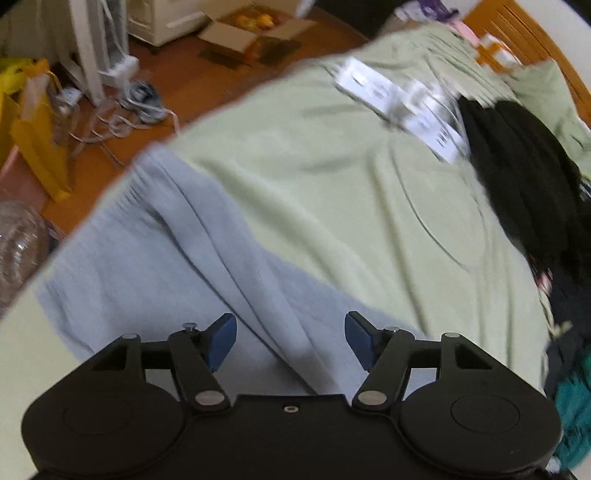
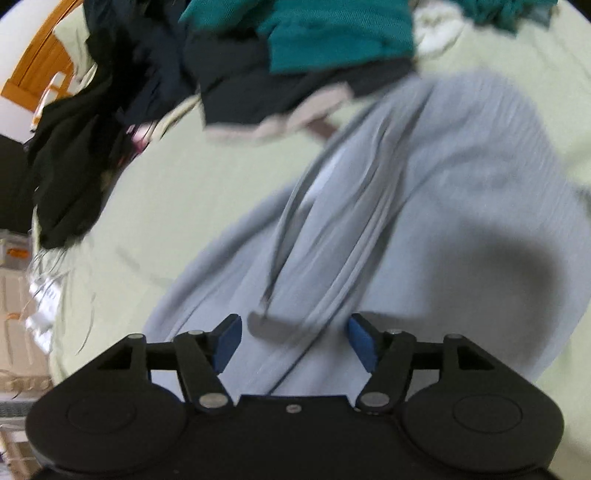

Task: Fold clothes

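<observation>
Below both cameras, a pale grey-blue garment [image 1: 155,258] lies spread and wrinkled on a bed covered by a light green sheet [image 1: 314,166]. Seen from the left wrist, the left gripper [image 1: 290,341] hangs over the near part of the garment with its two blue-padded fingers [image 1: 223,341] apart and nothing between them. The garment runs from the near middle toward the left edge of the bed. A heap of black clothes [image 1: 524,177] sits at the far right, with a white gripper-like device [image 1: 402,107], blurred, just beside it. Beyond the bed's left edge is a wooden floor [image 1: 177,85] with a tangle of cables [image 1: 122,118], a yellow bag [image 1: 40,144] and an open cardboard box [image 1: 255,33].

Seen from the right wrist, the right gripper [image 2: 294,341] is also spread wide over the same garment [image 2: 424,206], gripping nothing. Long folds run away from it toward a far pile of dark clothes [image 2: 110,122] and a teal garment [image 2: 332,33]. Both views are blurred.
</observation>
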Tool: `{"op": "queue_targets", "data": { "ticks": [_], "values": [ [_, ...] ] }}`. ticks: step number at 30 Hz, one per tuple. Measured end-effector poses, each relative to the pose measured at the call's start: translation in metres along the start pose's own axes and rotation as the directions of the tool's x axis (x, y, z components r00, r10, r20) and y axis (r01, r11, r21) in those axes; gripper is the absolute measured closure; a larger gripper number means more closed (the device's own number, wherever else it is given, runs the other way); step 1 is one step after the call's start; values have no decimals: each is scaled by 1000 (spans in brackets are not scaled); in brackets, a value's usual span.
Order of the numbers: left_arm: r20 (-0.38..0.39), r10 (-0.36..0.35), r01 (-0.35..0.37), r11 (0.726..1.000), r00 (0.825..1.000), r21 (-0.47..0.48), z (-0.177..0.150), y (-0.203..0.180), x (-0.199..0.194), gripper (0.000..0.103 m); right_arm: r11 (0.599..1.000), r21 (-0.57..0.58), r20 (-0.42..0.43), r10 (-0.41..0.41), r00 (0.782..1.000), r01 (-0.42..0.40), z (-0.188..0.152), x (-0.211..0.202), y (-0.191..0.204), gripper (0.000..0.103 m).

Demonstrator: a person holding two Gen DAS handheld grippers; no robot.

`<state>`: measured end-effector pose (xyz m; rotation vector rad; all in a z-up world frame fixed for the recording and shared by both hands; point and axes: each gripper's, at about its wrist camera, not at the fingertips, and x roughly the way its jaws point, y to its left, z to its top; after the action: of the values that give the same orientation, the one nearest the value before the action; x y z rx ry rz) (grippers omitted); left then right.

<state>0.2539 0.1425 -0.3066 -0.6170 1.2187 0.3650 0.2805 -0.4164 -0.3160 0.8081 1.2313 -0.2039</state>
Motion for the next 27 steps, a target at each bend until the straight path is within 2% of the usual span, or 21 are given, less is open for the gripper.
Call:
{"op": "queue_targets", "data": {
  "ticks": [4,6,9,12,13,14,15,16,19,20,23,25,27],
  "values": [
    [-57,-66,66,998,996,10,-20,-17,8,33,998,15,-47,65,997,-64,-25,7,15,39],
    [-86,-98,99,995,991,13,-30,-26,12,33,995,30,-98,101,990,-99,-36,16,23,39],
    [-129,-146,149,989,981,16,-46,-39,19,33,989,67,-116,136,984,-128,-45,32,29,39],
    [-163,-144,144,989,976,-14,-48,-46,31,34,983,125,-129,151,980,-135,-47,49,30,39],
    [-162,-143,142,990,976,-20,-50,-48,33,38,984,129,-129,140,982,-124,-47,53,31,41],
    [-154,-137,135,991,979,-18,-51,-49,34,49,985,133,-129,129,983,-112,-47,57,32,53],
    [-142,-132,133,991,981,-2,-50,-51,32,57,986,132,-126,120,985,-103,-47,59,34,71],
    [-131,-128,131,991,983,16,-49,-52,30,77,987,128,-125,114,986,-98,-46,59,36,79],
    [-96,-117,124,990,988,70,-46,-57,25,85,990,84,-113,123,986,-114,-42,55,42,86],
    [-84,-114,121,989,990,87,-45,-58,23,90,990,69,-107,127,986,-120,-41,52,44,90],
    [-55,-163,166,985,985,51,-37,-57,16,94,979,65,-93,198,976,-192,-27,38,50,93],
    [-26,-178,180,982,984,59,-32,-63,11,95,976,68,-84,211,974,-205,-16,38,54,93],
    [-28,-181,182,982,983,40,-24,-68,13,94,976,70,-79,210,975,-204,-4,44,61,93]
  ]
}}
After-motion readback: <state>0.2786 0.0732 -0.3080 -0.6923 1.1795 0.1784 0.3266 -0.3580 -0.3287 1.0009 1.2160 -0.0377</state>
